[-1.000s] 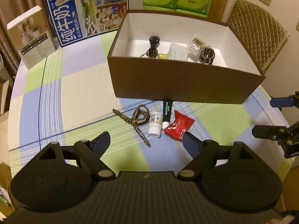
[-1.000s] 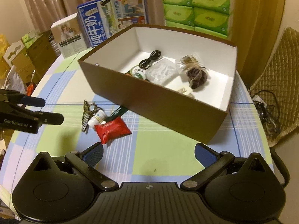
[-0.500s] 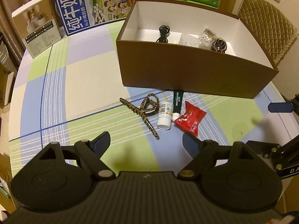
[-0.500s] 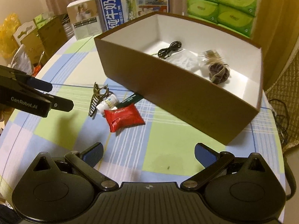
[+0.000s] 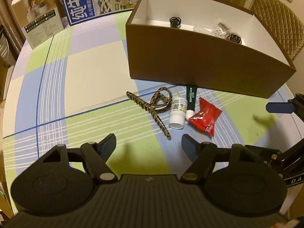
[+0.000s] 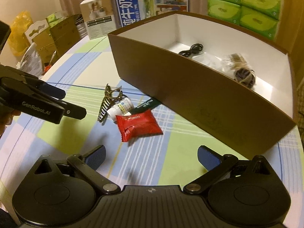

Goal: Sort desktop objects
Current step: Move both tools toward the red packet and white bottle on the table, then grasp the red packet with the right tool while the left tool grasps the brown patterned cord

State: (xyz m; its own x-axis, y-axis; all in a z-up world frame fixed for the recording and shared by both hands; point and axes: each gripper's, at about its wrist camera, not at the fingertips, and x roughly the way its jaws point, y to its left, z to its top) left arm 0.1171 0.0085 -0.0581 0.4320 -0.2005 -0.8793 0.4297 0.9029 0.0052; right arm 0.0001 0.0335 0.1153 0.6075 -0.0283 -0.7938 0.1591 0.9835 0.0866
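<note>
left gripper (image 5: 148, 142) jaws closing on nothing, right gripper (image 6: 151, 156) spread empty, crinkly red packet (image 6: 138, 124) (glossy), rigid brown box (image 5: 199, 57)

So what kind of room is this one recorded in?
Most likely a home room, perhaps a dining area: a table with a checked tablecloth, a quilted chair back, and household stock such as tissue packs and a milk carton stacked behind.

- A brown box (image 6: 199, 102) with white inside stands on the checked tabletop (image 6: 62, 133).
- Inside the box lie a black cable (image 6: 191, 50) and a dark bundle (image 6: 244, 75).
- Just in front of the box lie a green tube (image 6: 146, 104), a white bottle (image 6: 120, 107), a patterned hair clip (image 6: 106, 102) and a red packet (image 6: 138, 127).
- The right hand-held gripper (image 6: 151, 157) hovers with its jaws apart, nearer to the camera than the packet.
- The left hand-held gripper (image 6: 74, 102), left of the box, has nothing between its closing jaws.
</note>
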